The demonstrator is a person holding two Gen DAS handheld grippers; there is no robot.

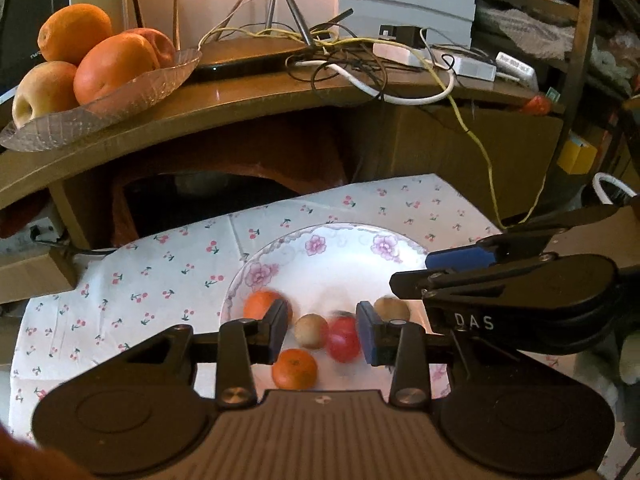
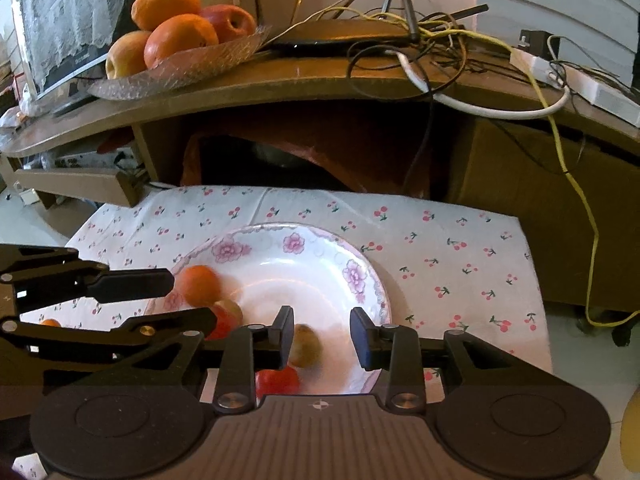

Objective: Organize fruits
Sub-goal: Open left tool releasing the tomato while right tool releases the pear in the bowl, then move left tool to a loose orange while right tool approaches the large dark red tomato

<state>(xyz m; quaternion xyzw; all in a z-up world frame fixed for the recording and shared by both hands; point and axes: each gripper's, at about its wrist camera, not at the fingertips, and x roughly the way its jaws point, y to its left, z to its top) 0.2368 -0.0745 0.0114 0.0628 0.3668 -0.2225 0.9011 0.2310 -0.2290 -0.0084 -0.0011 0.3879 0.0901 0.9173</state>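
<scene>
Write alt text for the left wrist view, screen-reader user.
The left gripper hangs open over a floral plate on a cherry-print cloth, with small fruits loose between its pads: two oranges, two tan ones, one red. The right gripper reaches in from the right. Behind, a glass dish of larger fruit sits on a wooden shelf.

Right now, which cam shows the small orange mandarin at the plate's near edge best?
Left wrist: the small orange mandarin sits whole and sharp on the floral white plate. In the right wrist view I cannot pick it out with confidence; the black tool bodies hide that near edge.
</scene>
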